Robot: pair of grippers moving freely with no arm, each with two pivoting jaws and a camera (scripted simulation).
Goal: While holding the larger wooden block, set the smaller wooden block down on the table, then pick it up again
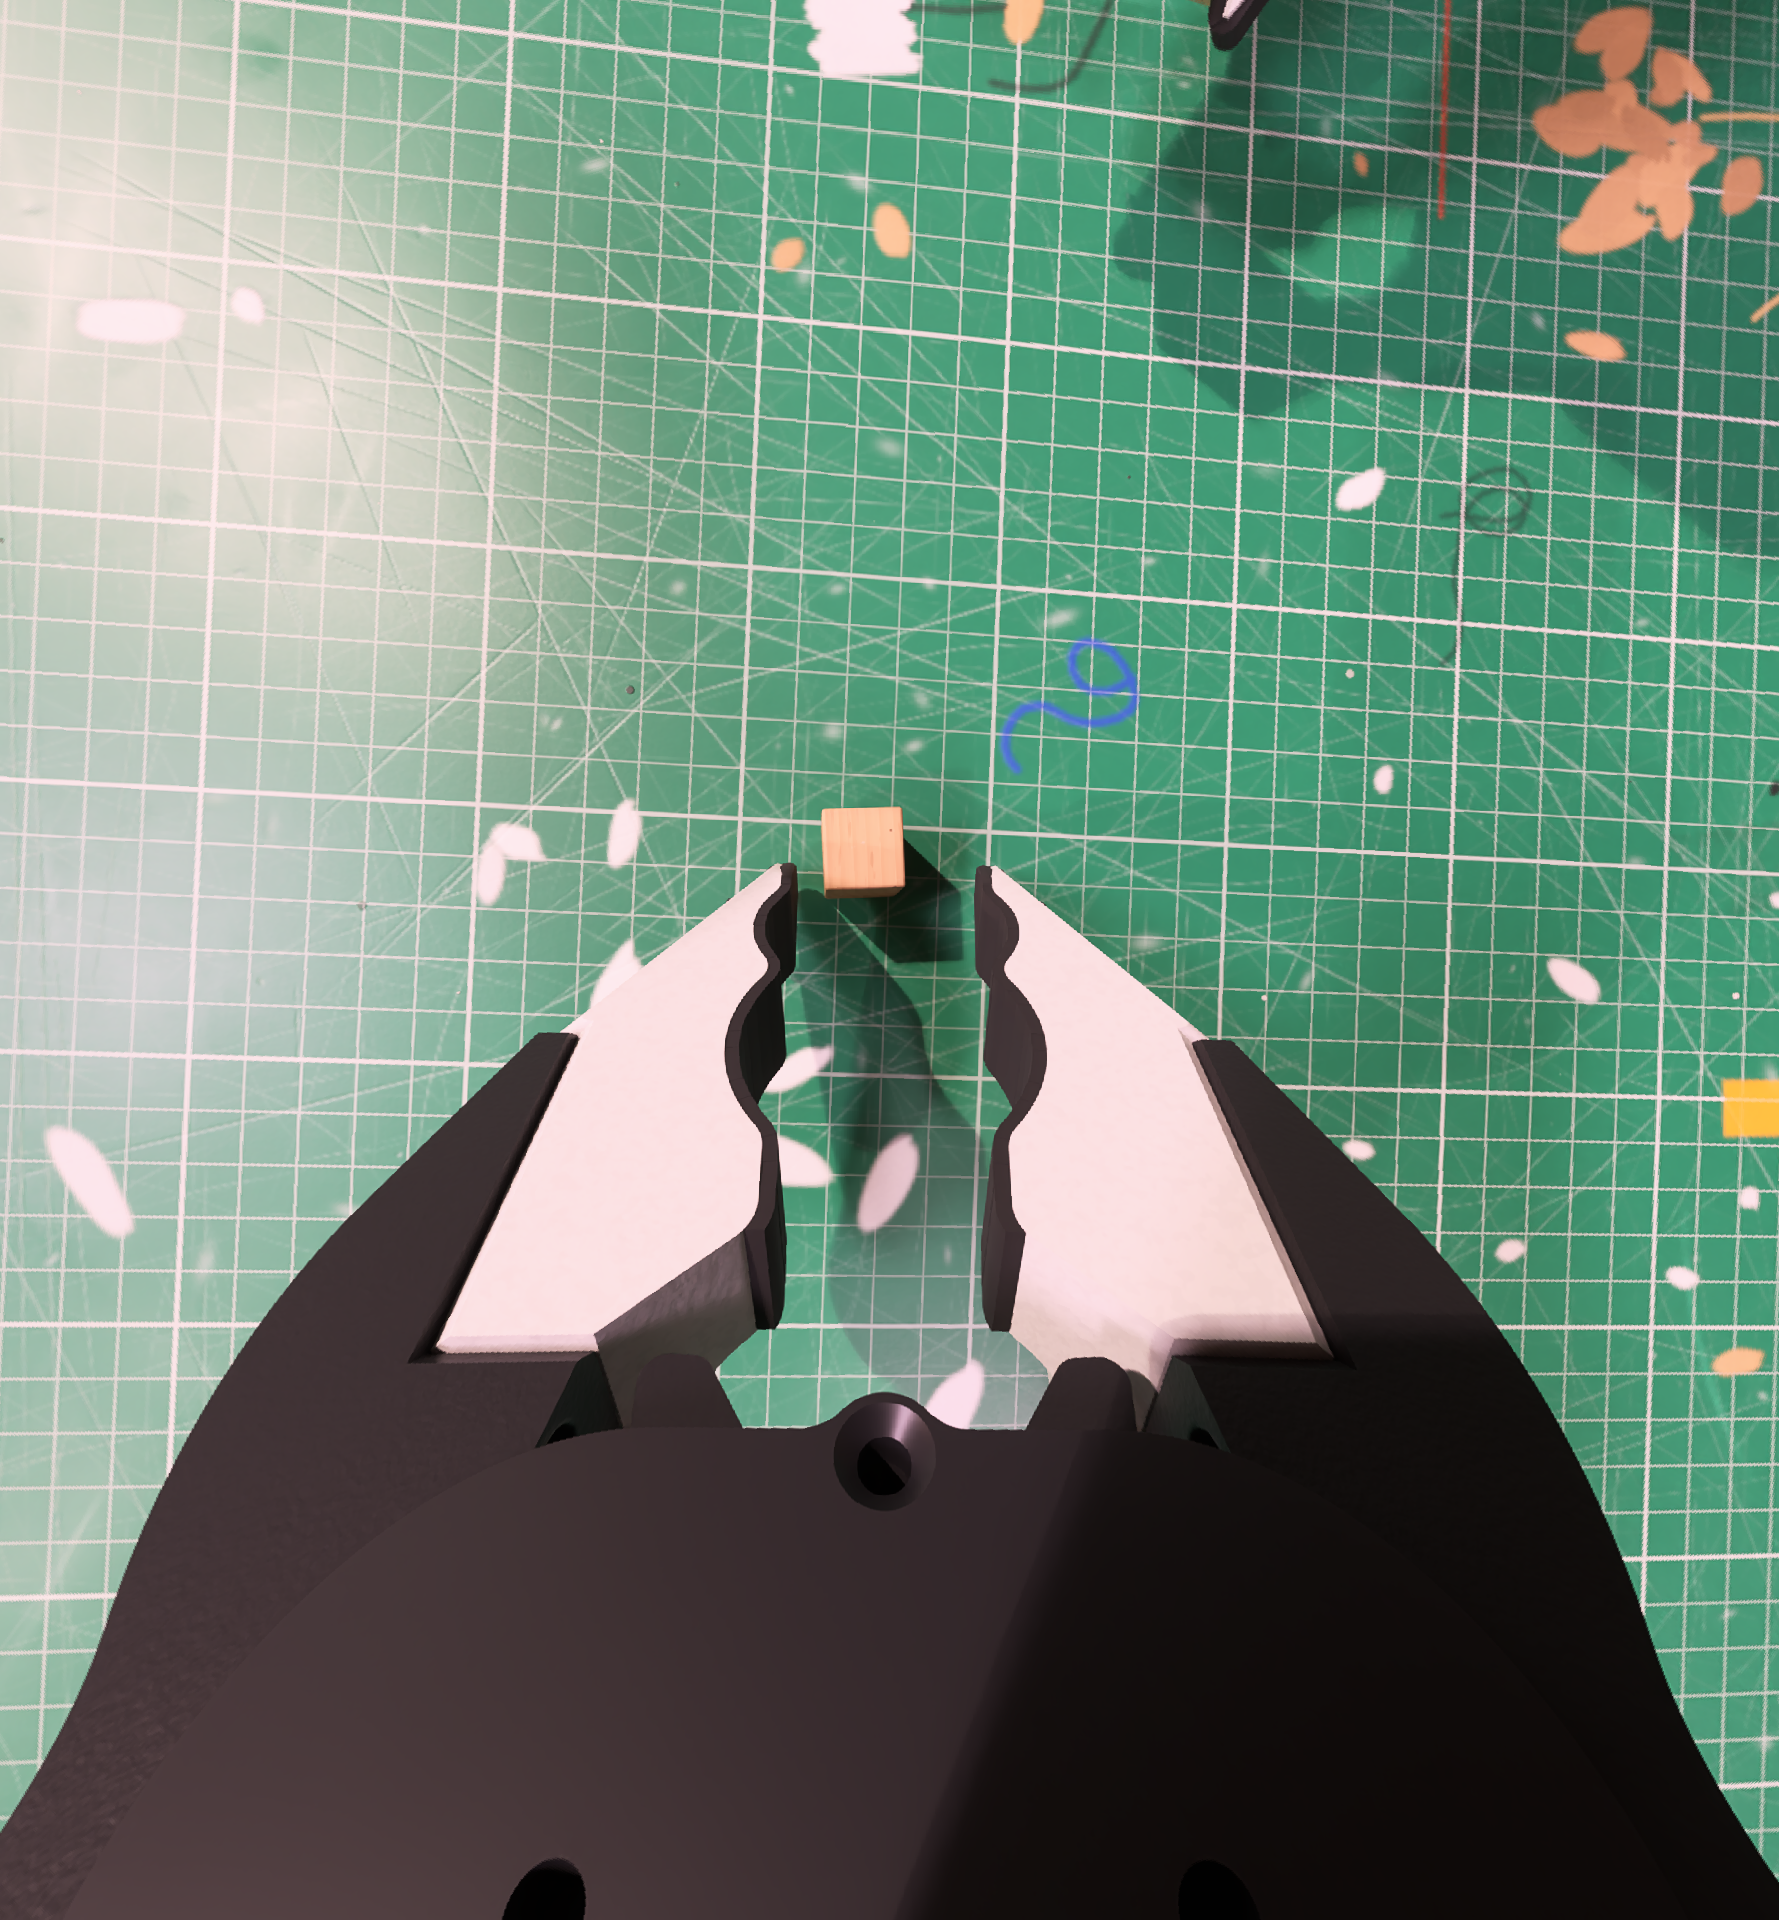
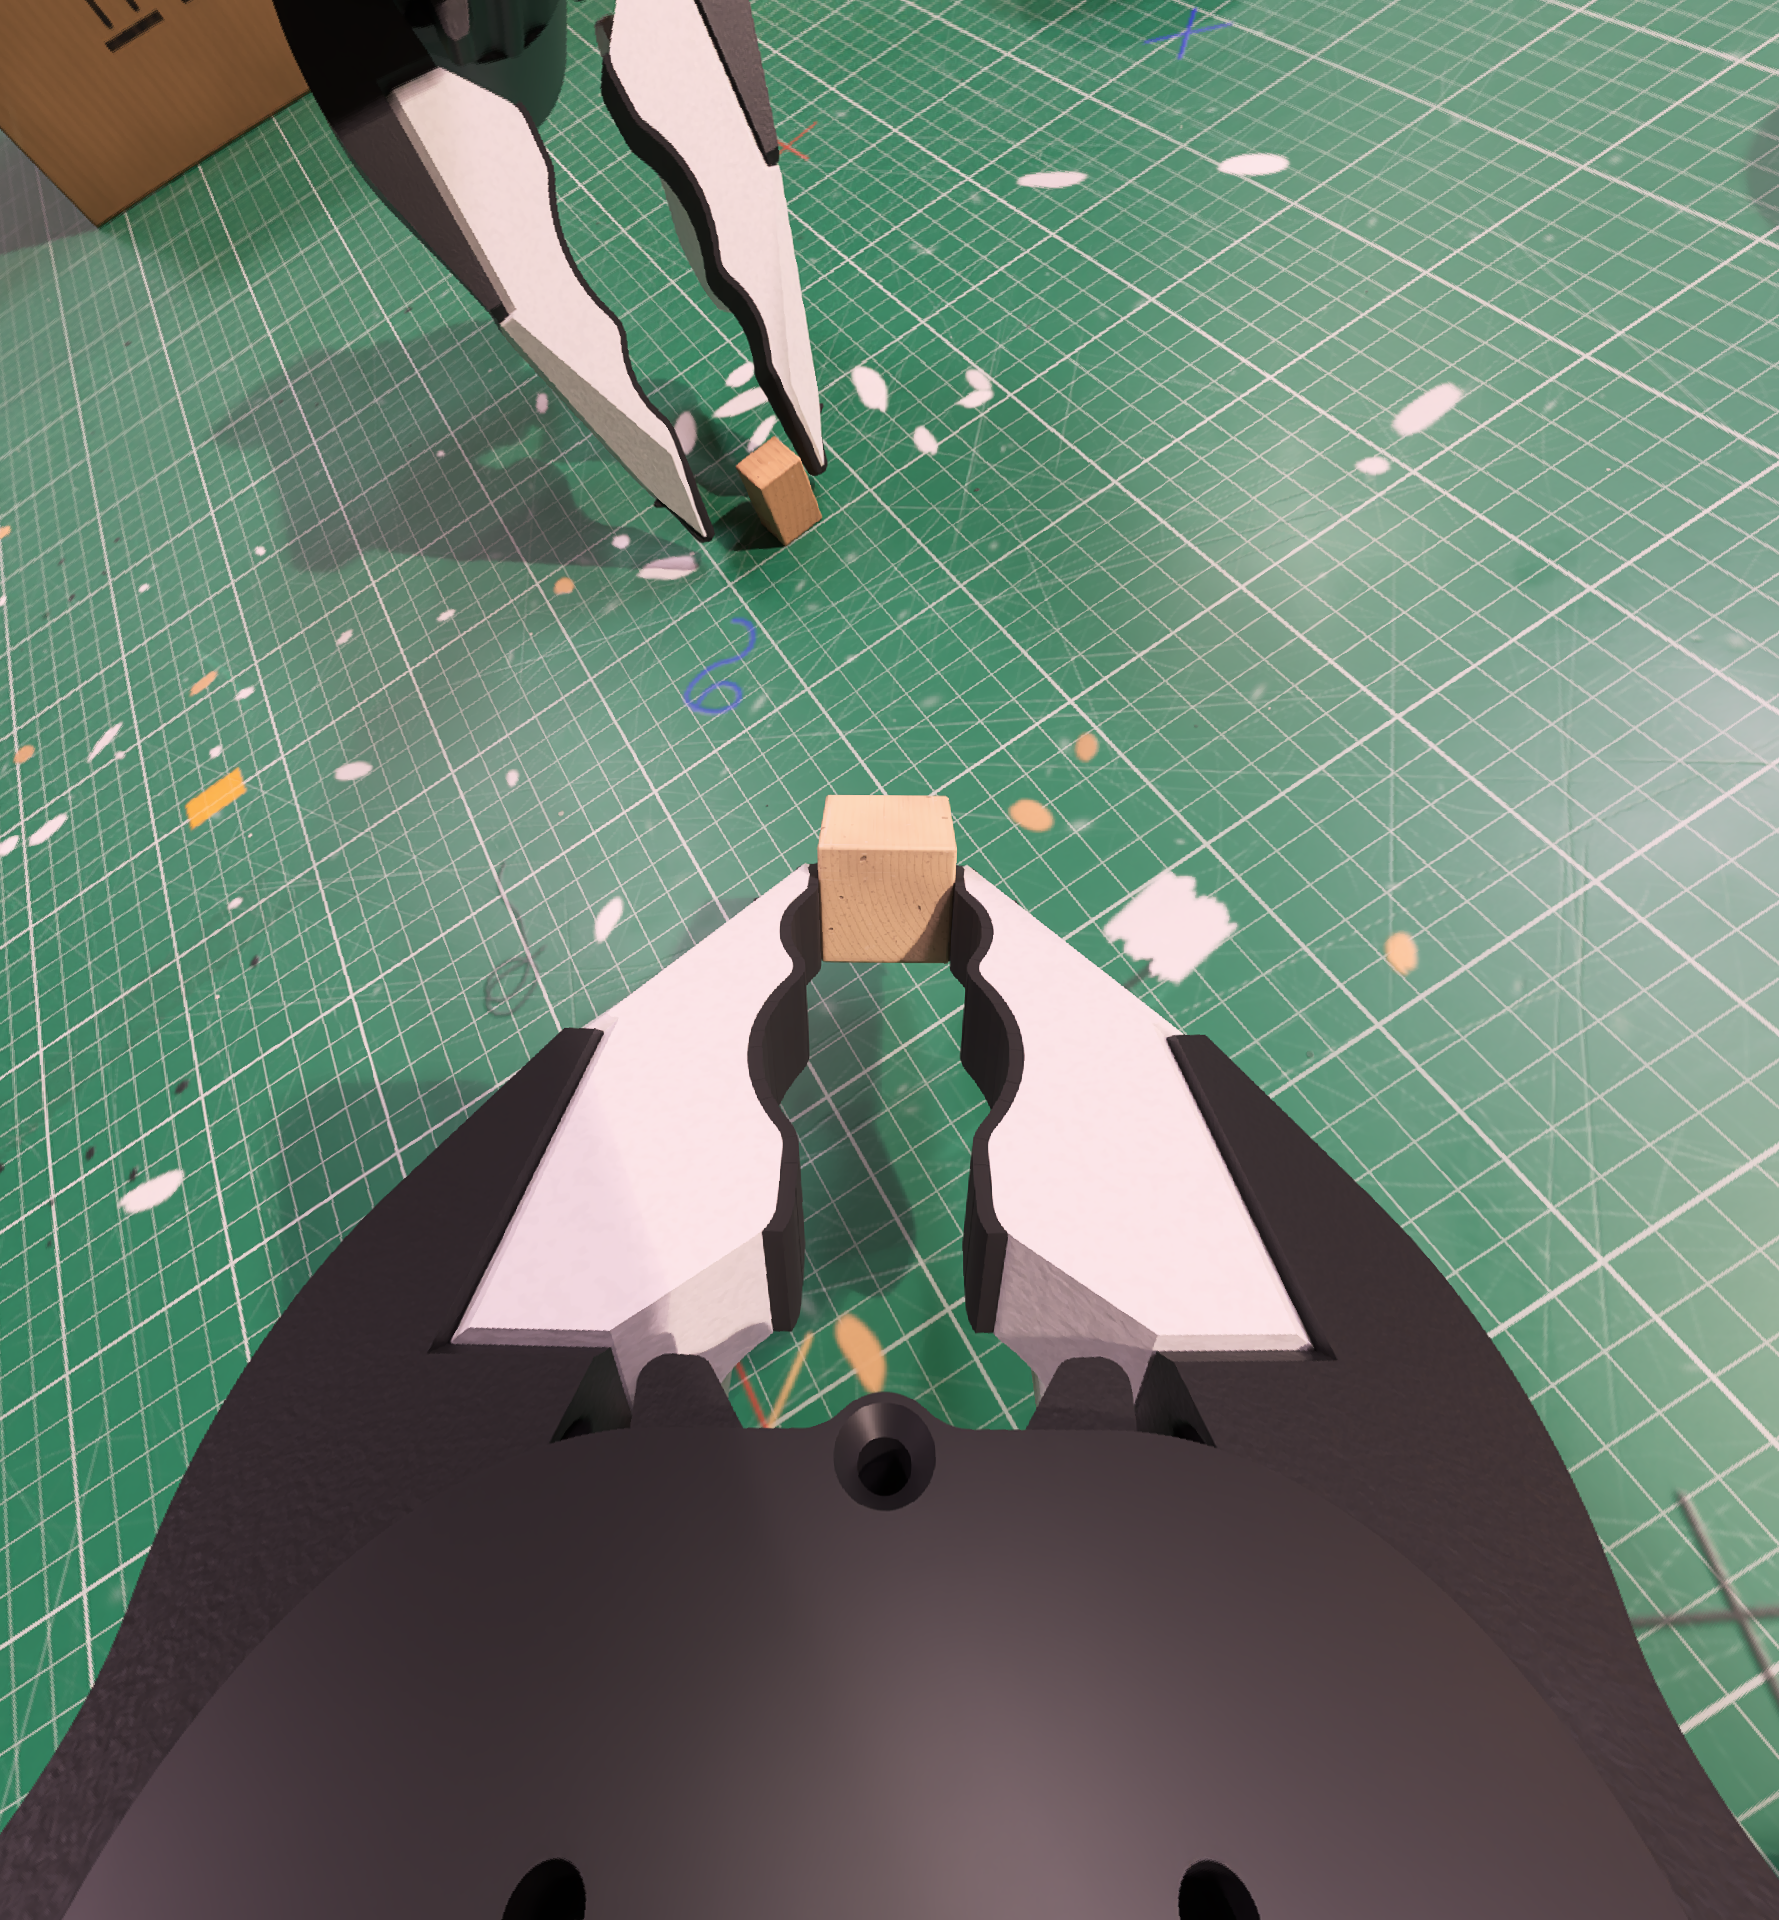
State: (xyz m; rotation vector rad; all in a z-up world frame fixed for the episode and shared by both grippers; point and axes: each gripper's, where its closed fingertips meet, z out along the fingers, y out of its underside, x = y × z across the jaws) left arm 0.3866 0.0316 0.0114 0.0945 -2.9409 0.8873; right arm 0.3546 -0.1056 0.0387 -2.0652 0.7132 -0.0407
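Observation:
The smaller wooden block (image 1: 862, 850) rests on the green cutting mat, just beyond my left gripper's (image 1: 885, 883) fingertips and closer to the left finger. The left gripper is open and empty, its jaws apart on either side of the block. In the right wrist view this block (image 2: 779, 490) stands on the mat between the left gripper's (image 2: 760, 499) open tips. My right gripper (image 2: 887, 883) is shut on the larger wooden block (image 2: 887, 878), held at its fingertips above the mat.
A brown cardboard box (image 2: 126, 94) stands at the far left behind the left gripper. The green mat (image 1: 345, 623) carries white and orange paint flecks, a blue scribble (image 1: 1072, 701) and a yellow patch (image 1: 1766, 1107).

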